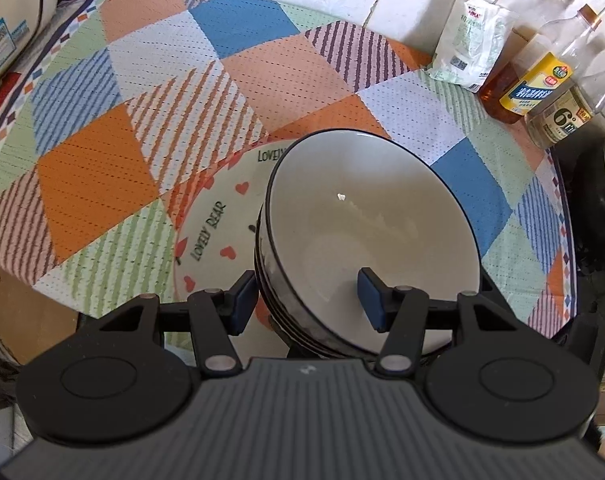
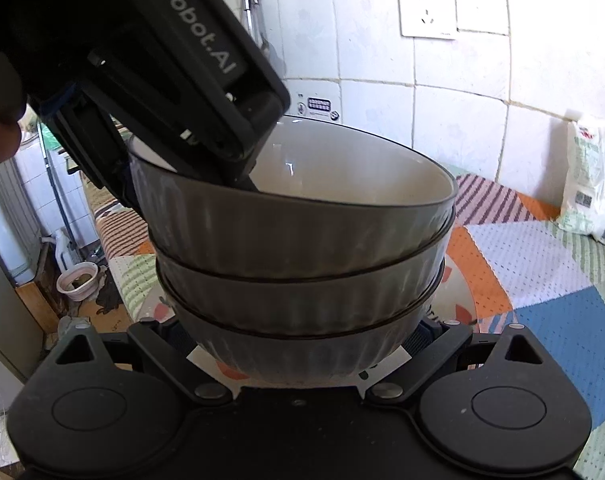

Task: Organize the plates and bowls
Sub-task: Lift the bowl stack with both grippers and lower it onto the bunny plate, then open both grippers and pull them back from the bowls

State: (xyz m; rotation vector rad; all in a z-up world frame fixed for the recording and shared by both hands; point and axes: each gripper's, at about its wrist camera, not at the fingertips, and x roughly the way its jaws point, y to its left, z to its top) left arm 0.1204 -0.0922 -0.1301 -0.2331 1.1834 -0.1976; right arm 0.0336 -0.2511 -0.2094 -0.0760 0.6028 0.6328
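A stack of three grey ribbed bowls (image 1: 354, 240) with cream insides stands on a white "Lovely Bear" plate (image 1: 218, 220) with red hearts. My left gripper (image 1: 308, 300) straddles the near rim of the stack, one blue pad outside the wall, the other inside the top bowl, with a gap on each side. In the right wrist view the bowl stack (image 2: 302, 248) fills the middle, on the plate (image 2: 458, 300). My right gripper (image 2: 302, 340) is open, its fingers on either side of the bottom bowl. The left gripper body (image 2: 162, 80) hangs over the top bowl's rim.
A patchwork cloth (image 1: 102, 168) covers the table. A white packet (image 1: 466, 44) and oil and vinegar bottles (image 1: 542, 80) stand at the back right by the tiled wall. A dark pan (image 1: 598, 216) sits at the right edge. A wall socket (image 2: 428, 10) is behind.
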